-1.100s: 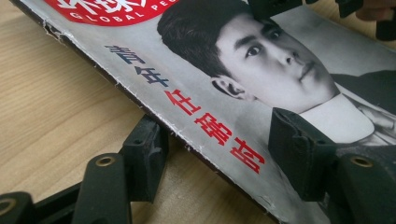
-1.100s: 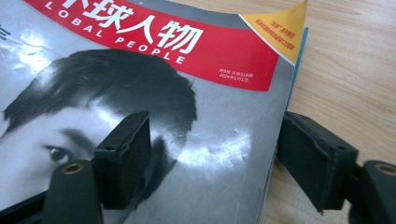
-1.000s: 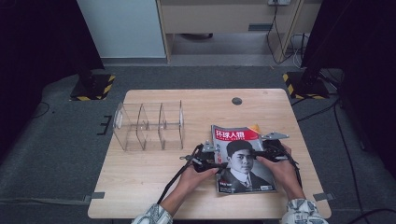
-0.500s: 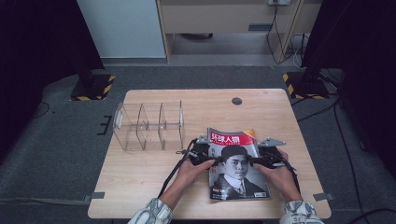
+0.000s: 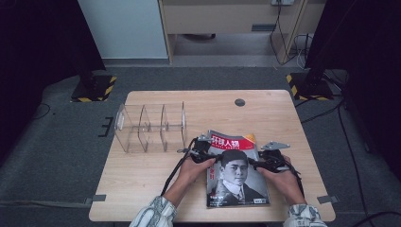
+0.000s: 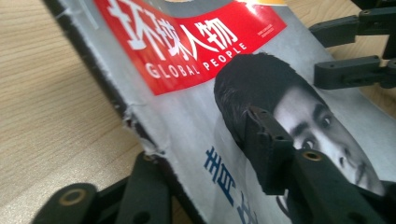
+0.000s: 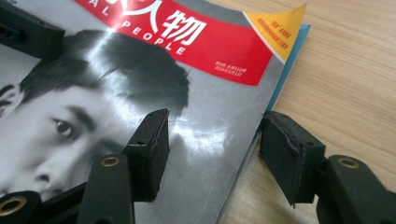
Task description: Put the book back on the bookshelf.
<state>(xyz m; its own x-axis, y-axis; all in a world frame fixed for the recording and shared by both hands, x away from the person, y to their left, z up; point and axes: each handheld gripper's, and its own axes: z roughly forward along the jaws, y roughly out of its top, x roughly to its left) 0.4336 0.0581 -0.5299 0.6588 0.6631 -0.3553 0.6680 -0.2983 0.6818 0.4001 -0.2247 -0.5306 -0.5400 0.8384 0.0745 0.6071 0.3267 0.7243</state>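
A magazine point(image 5: 236, 176) with a red title band and a portrait cover lies on the wooden table point(image 5: 142, 189), near its front edge. My left gripper point(image 5: 211, 160) is at the magazine's left spine edge. In the left gripper view the left gripper point(image 6: 201, 140) has just been closing: one jaw lies on the cover point(image 6: 187, 107), the other sits under the raised spine, clamping it. My right gripper point(image 5: 258, 163) is at the right edge. In the right gripper view the right gripper point(image 7: 217, 121), also closing, stands open astride the page edge point(image 7: 210, 107), its pads clear of the paper.
A clear acrylic divider rack point(image 5: 149, 125) stands on the table left of the magazine. A small dark round cap point(image 5: 239, 102) is set in the tabletop at the back. A blue sheet edge point(image 7: 290, 58) peeks out under the magazine's corner.
The magazine and both hands have shifted left and toward the table's front edge. The left jaws have closed onto the spine; the right jaws have narrowed around the right edge.
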